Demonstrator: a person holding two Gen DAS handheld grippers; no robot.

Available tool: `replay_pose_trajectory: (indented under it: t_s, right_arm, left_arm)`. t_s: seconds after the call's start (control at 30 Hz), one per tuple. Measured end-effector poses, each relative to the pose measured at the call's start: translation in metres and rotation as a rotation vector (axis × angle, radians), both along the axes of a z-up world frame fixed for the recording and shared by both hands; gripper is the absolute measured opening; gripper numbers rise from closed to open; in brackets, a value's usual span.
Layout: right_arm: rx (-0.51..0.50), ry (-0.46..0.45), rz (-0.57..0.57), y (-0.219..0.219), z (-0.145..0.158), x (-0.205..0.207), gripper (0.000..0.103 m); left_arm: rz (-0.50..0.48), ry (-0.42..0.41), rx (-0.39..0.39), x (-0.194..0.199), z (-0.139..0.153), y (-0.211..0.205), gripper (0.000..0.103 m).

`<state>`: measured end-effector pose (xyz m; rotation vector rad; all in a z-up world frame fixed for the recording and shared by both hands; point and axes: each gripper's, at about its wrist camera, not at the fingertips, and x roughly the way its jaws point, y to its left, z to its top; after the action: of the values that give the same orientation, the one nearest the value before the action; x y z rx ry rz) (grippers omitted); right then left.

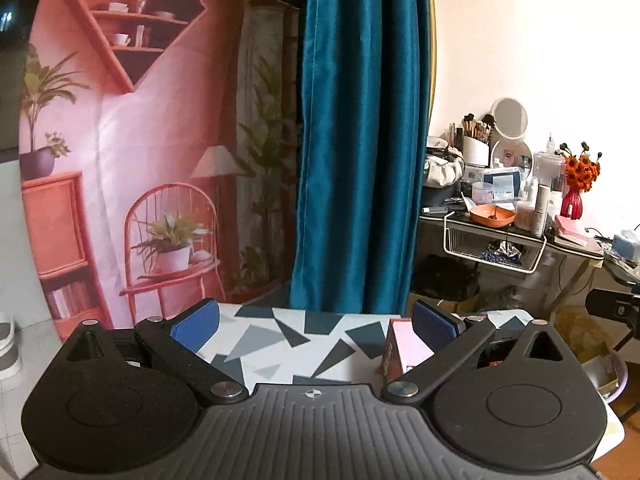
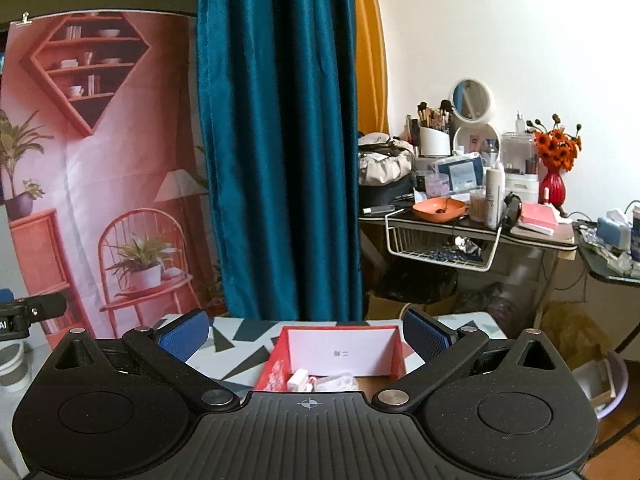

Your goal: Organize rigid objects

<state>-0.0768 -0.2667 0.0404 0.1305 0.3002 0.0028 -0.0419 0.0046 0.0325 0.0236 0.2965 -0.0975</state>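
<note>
An open red box (image 2: 340,354) with a pale pink lining sits on the table with the geometric grey-and-white cloth (image 2: 240,344). Small white items (image 2: 320,382) lie inside it, partly hidden by the gripper body. My right gripper (image 2: 306,334) is open and empty, its blue pads either side of the box and above it. In the left wrist view the same box (image 1: 400,348) shows at the right, behind the right blue pad (image 1: 434,326). My left gripper (image 1: 316,322) is open and empty over the patterned cloth (image 1: 280,340).
A teal curtain (image 2: 280,140) hangs behind the table, with a pink printed backdrop (image 2: 100,160) to its left. A cluttered dressing table (image 2: 480,216) with an orange bowl, mirror, red vase and wire basket stands at the right. The other gripper's tip (image 2: 28,312) shows at far left.
</note>
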Motion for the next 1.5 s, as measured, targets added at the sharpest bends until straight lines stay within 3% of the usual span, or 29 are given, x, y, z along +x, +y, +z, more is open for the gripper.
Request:
replay_pose_trajectory:
  t_s: [1.0, 1.5]
  right_arm:
    - [-0.017, 0.003, -0.060, -0.005, -0.009, -0.016, 0.103]
    - [-0.034, -0.003, -0.066, -0.005, -0.010, -0.017, 0.103]
  left_arm:
    - [0.091, 0.061, 0.035, 0.006, -0.011, -0.002, 0.103]
    - [0.067, 0.048, 0.051, 0.006, -0.011, 0.002, 0.103]
